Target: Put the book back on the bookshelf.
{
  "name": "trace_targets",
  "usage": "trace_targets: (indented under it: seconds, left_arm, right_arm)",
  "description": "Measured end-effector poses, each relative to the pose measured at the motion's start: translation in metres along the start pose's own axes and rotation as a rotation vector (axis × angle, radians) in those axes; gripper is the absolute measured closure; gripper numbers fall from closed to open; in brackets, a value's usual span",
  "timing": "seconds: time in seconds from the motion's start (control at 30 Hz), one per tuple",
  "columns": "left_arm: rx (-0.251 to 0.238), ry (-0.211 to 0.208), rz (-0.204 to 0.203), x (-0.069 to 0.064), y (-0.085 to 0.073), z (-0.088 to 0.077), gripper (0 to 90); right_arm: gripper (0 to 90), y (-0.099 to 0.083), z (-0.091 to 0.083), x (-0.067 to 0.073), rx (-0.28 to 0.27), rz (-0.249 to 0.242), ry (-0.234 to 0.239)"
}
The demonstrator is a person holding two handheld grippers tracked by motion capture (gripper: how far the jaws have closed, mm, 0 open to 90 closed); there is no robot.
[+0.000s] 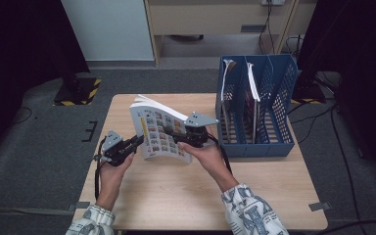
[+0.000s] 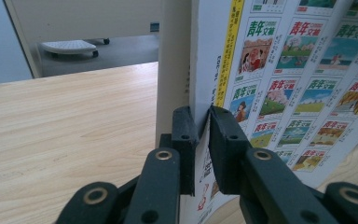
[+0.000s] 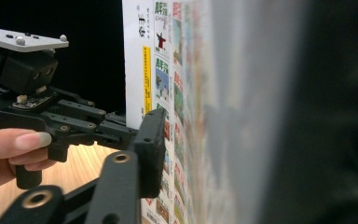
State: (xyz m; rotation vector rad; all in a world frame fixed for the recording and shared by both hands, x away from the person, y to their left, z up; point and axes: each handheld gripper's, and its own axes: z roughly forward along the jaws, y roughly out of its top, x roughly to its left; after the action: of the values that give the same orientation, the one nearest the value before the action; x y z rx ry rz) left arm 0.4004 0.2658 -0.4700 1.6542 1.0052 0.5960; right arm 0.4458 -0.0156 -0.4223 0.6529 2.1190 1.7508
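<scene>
A thick white book (image 1: 159, 132) with rows of small colour pictures on its cover is held up off the wooden table, between both grippers. My left gripper (image 1: 139, 141) is shut on its lower left edge; in the left gripper view the two pads (image 2: 204, 121) pinch the cover (image 2: 298, 84) near the yellow stripe. My right gripper (image 1: 178, 138) holds the book's right side. In the right gripper view its left pad (image 3: 150, 149) lies against the cover (image 3: 177, 93), the other jaw is a dark blur, and the left gripper (image 3: 121, 130) shows beyond.
A blue plastic file rack (image 1: 254, 149) with several slots stands at the table's right rear and holds a few upright magazines (image 1: 252, 83). The light wooden table (image 1: 176, 196) has bare surface in front of the hands. Dark floor and cables surround it.
</scene>
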Motion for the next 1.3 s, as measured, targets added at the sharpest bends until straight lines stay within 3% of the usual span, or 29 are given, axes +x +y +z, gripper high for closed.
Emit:
trace_targets:
  seconds: [0.13, 0.47, 0.6, 0.67, 0.8, 1.0, 1.3]
  left_arm:
    - [-0.001, 0.0, -0.006, 0.0, 0.0, 0.0, 80.2]
    - [-0.008, 0.001, -0.016, 0.0, -0.001, 0.0, 78.9]
    - [-0.011, 0.011, -0.034, 0.001, -0.001, 0.002, 71.2]
    - [-0.011, 0.032, -0.052, 0.001, -0.002, 0.003, 56.3]
    - [0.002, 0.071, -0.049, 0.007, -0.003, 0.002, 42.2]
    - [0.019, 0.097, -0.065, 0.019, -0.009, -0.003, 37.8]
    - [0.09, 0.127, -0.042, 0.028, -0.02, -0.001, 31.8]
  right_arm:
    - [69.9, 0.0, 0.0, -0.001, -0.01, 0.001, -0.013]
    - [72.3, 0.0, 0.0, 0.0, -0.011, -0.001, -0.027]
    - [73.2, 0.0, 0.0, 0.002, -0.006, -0.022, -0.034]
    - [73.4, 0.001, 0.0, 0.003, -0.006, -0.025, -0.038]
    - [73.7, 0.0, -0.001, 0.003, -0.008, -0.024, -0.048]
    - [73.7, 0.0, -0.002, 0.004, -0.01, -0.027, -0.054]
    - [73.5, 0.0, -0.002, 0.005, -0.011, -0.039, -0.053]
